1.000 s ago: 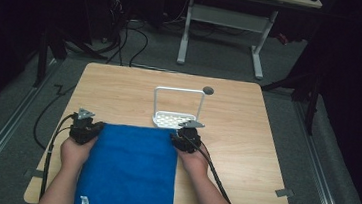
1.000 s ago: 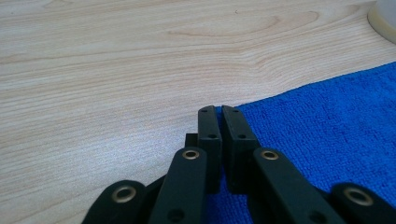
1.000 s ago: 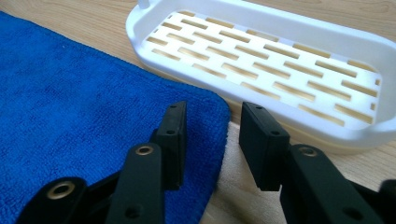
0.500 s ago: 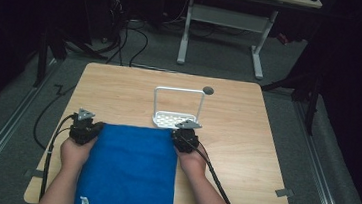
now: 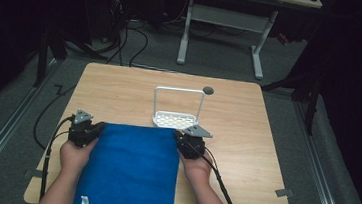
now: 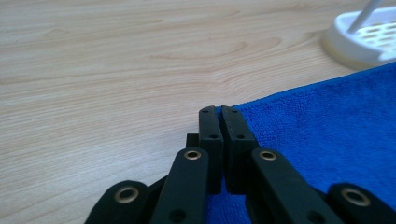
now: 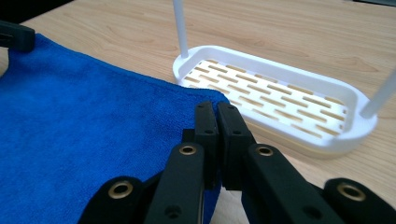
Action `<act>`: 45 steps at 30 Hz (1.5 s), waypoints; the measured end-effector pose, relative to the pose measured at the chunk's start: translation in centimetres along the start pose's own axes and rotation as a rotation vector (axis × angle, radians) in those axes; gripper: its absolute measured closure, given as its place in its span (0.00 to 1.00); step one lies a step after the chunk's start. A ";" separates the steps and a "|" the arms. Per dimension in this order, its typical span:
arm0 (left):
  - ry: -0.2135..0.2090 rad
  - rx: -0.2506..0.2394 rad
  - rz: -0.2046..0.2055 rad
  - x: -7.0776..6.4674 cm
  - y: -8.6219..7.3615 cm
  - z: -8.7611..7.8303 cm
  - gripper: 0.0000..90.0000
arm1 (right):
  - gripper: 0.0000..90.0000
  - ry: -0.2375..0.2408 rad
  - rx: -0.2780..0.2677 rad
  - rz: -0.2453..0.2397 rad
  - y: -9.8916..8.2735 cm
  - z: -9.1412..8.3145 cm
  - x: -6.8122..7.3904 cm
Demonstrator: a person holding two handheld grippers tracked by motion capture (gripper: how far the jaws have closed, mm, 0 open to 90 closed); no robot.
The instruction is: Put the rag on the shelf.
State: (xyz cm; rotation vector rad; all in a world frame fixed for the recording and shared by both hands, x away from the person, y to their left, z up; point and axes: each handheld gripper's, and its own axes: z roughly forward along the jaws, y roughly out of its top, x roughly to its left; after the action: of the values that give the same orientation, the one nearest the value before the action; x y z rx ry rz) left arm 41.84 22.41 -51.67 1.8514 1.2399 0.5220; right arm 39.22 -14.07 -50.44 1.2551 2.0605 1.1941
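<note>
High view first: nearest the person's edge of the table point(image 5: 265, 140), a blue towel point(image 5: 129, 170) lies flat, its long axis running from the near edge toward the far one, with a small white tag point(image 5: 84, 201) at its near left corner. The two forearms come in along its sides. At the towel's far left corner sits the left gripper point(image 5: 91, 131), and at the far right corner the right gripper point(image 5: 181, 141); each hand is equally close to its own corner, so neither has the shorter reach.

Left gripper view shows that gripper's jaws pressed together with a fold of blue cloth pinched between them at the towel's far edge. Right gripper view shows the same on the other side: jaws have just been closing and now stand together on the cloth at the corner. Both corners are therefore held, and the rest of the towel stretches back from the fingertips toward the person.

Just beyond the far edge of the towel, almost touching it, stands a white slotted soap tray point(image 5: 177, 119) with a tall wire handle. Farther on, near the far edge of the table, is a small dark round hole point(image 5: 208, 90).

By my judgement, the coming move turns on drawing both corners back over the cloth toward the near edge, folding across the long axis.
</note>
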 end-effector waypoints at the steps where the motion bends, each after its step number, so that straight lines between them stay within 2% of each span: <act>1: -0.006 -0.009 0.001 -0.2 0.1 -0.2 0.98 | 0.98 0.001 -0.012 0.000 -0.2 -0.4 -0.1; 4: -0.016 -0.027 0.004 -0.6 0.2 -0.6 0.98 | 0.98 0.001 -0.039 0.016 -0.6 -1.5 -0.3; 5: -0.029 -0.061 0.015 -1.2 0.4 -1.1 0.98 | 0.98 0.002 -0.055 0.020 -0.8 -2.0 -0.5; 6: -0.039 -0.069 0.006 -1.5 0.5 -1.4 0.98 | 0.98 0.000 -0.067 0.027 -0.9 -2.5 -0.6; 8: -0.046 -0.096 0.019 -2.2 0.7 -1.9 0.98 | 0.98 0.000 -0.095 0.035 -1.1 -3.6 -0.9; 10: -0.019 -0.114 0.076 -3.3 1.0 -2.4 0.98 | 0.98 -0.001 -0.124 0.032 -1.3 -4.6 -1.1; 11: -0.019 -0.123 0.093 -3.8 1.1 -2.6 0.98 | 0.98 -0.004 -0.137 0.027 -1.4 -5.2 -1.1; 18: -0.082 -0.212 0.096 -6.5 1.9 -3.9 0.98 | 0.98 -0.007 -0.224 0.023 -1.6 -9.0 -1.7; 25: -0.130 -0.261 0.101 -8.2 2.4 -4.9 0.98 | 0.98 -0.004 -0.284 0.008 -1.6 -12.2 -2.1; 26: -0.133 -0.265 0.102 -8.3 2.4 -5.0 0.98 | 0.98 -0.009 -0.295 -0.004 -1.6 -12.7 -2.2; 32: -0.143 -0.304 0.112 -9.0 2.7 -6.1 0.98 | 0.98 -0.026 -0.335 0.017 -1.6 -14.3 -2.8; 45: -0.153 -0.380 0.127 -9.9 3.5 -7.3 0.98 | 0.98 -0.056 -0.405 -0.006 -0.6 -15.9 -2.8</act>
State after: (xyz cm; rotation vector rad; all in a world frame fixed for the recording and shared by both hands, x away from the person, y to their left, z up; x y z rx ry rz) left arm 34.36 15.89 -43.61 1.6176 0.8577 0.6254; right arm 28.75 -23.65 -42.74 1.0711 1.6690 1.4641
